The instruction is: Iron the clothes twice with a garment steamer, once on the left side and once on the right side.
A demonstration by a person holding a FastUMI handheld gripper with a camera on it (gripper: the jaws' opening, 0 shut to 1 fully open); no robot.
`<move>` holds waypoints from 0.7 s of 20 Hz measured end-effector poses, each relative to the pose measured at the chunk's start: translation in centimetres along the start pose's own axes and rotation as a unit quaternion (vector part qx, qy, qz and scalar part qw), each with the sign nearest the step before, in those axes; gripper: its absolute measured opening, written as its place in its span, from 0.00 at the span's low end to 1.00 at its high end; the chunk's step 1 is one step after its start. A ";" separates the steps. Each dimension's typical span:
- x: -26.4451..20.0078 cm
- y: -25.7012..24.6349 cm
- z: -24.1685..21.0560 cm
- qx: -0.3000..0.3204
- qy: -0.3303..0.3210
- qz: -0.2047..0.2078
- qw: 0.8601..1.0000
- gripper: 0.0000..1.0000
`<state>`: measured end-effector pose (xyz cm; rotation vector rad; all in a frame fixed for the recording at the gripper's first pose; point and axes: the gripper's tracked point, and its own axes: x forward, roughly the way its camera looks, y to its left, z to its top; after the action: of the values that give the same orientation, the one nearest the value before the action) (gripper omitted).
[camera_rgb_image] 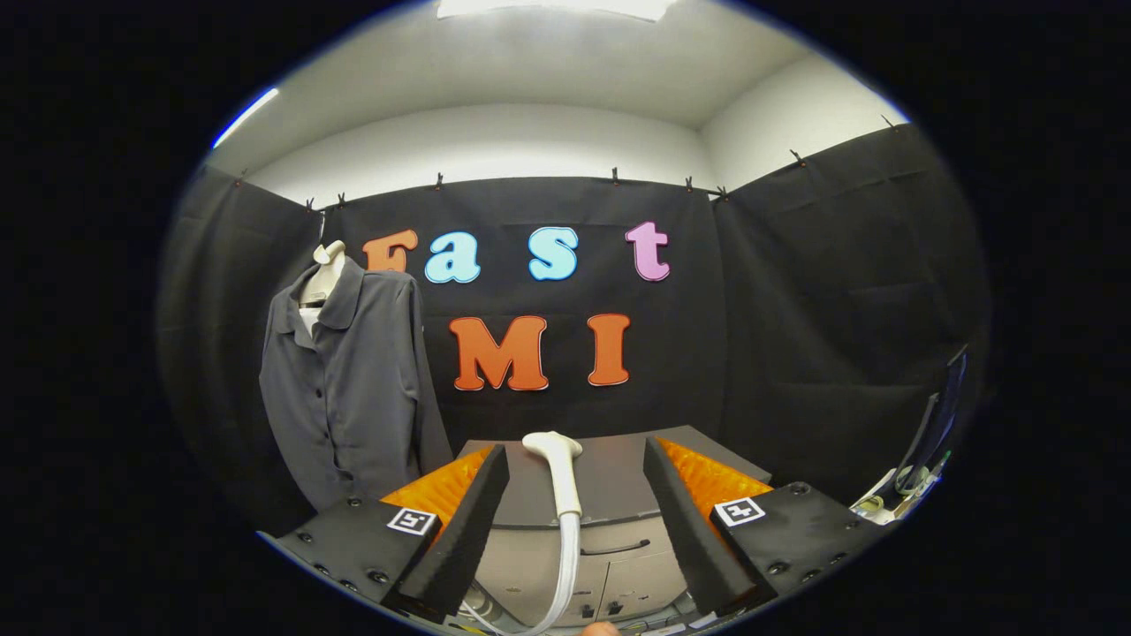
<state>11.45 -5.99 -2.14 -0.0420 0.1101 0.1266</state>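
A dark grey button-up shirt [353,389] hangs on a pale mannequin torso [325,265] against the booth wall, beyond my left finger. The white garment steamer head [558,468] sits between my fingers, rising over the grey cabinet top [618,481], and its white hose [565,565] runs down toward me. My gripper [574,448] is open. The fingers stand wide apart on either side of the steamer head, and neither touches it.
A grey cabinet with drawer fronts [618,565] stands just ahead under the steamer. To the right, beyond my right finger, a stand with a screen and some cables [919,459] leans by the wall. A fingertip of a hand [601,629] peeks in below.
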 end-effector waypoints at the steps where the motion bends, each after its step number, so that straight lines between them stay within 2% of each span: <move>1: 0.7 0.1 -0.1 0.001 0.003 0.008 1.000 0.98; 14: 14.4 0.6 -3.2 0.028 0.087 0.070 0.993 0.99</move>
<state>25.21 -3.79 -6.96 0.0117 0.2919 0.2600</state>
